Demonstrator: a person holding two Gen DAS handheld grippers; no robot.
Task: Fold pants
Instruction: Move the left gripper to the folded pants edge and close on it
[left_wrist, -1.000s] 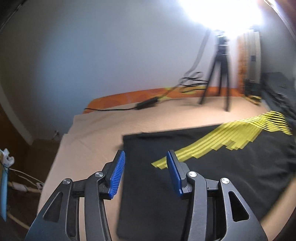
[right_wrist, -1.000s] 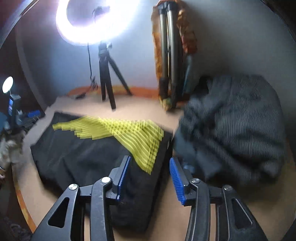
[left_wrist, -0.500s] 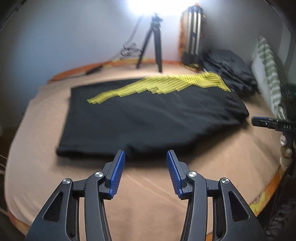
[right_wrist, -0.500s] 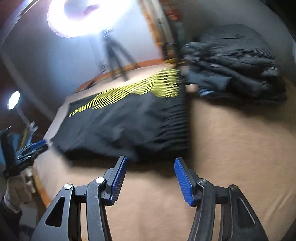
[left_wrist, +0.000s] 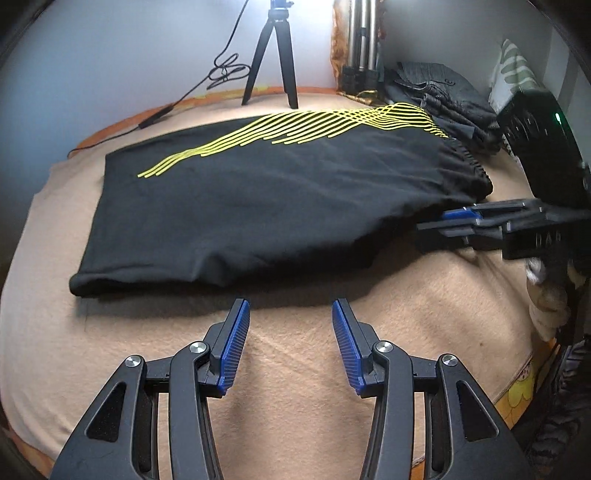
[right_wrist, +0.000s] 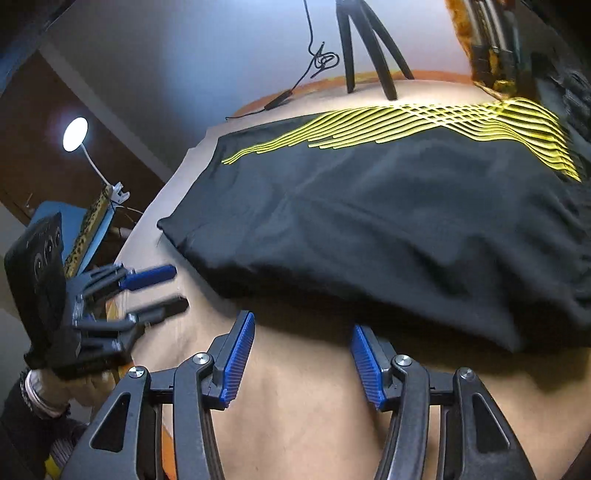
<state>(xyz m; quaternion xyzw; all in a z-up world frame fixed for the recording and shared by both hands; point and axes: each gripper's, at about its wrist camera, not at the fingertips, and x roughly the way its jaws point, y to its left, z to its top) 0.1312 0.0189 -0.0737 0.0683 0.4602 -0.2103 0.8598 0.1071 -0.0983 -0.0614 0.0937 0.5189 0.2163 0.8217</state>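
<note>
On a tan blanket (left_wrist: 295, 369) spread over a bed, black pants (left_wrist: 258, 206) with yellow stripes are laid flat, already doubled lengthwise, with the gathered waistband at the right. Both tongs are seen apart and empty just short of the near edge: the left gripper (left_wrist: 290, 345) toward the leg end, the right gripper (right_wrist: 301, 363) toward the waist end. The cloth is judged soft, light and limp; it would sag unless pinched at two points along an edge, through all layers. From the left view, a pile of dark clothes (left_wrist: 443, 96) beyond the waistband is shown. From the right view, a lit lamp (right_wrist: 75, 133) and a gloved hand under the left gripper are shown instead.
</note>
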